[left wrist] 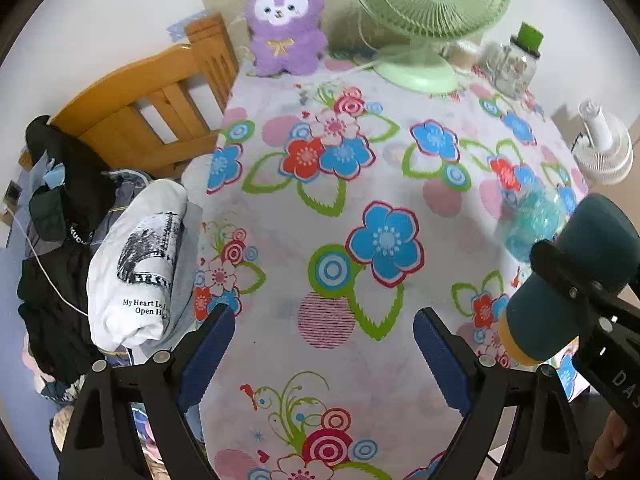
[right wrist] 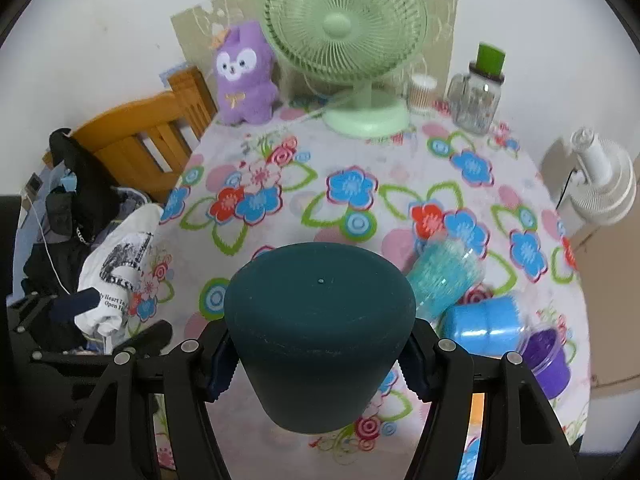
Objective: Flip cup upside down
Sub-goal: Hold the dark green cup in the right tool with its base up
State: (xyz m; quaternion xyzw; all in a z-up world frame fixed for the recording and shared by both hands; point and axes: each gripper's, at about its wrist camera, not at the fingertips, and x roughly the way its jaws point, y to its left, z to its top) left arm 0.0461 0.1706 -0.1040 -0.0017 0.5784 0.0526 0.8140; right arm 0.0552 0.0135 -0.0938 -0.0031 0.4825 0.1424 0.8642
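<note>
A dark teal cup (right wrist: pixel 320 332) fills the middle of the right wrist view, its closed base facing the camera. My right gripper (right wrist: pixel 316 364) is shut on it and holds it above the floral tablecloth (right wrist: pixel 360 160). In the left wrist view the same cup (left wrist: pixel 560 284) shows at the right, tilted on its side in the right gripper, with a yellow rim (left wrist: pixel 516 344) at its lower end. My left gripper (left wrist: pixel 324 356) is open and empty over the near part of the table.
A green fan (right wrist: pixel 344 52), a purple plush (right wrist: pixel 244 80) and a glass jar with a green lid (right wrist: pixel 480 96) stand at the back. A turquoise cup (right wrist: pixel 444 280), a blue cup (right wrist: pixel 484 324) and a purple cup (right wrist: pixel 548 364) lie at the right. Clothes (left wrist: pixel 132 268) and a wooden chair (left wrist: pixel 160 108) are at the left.
</note>
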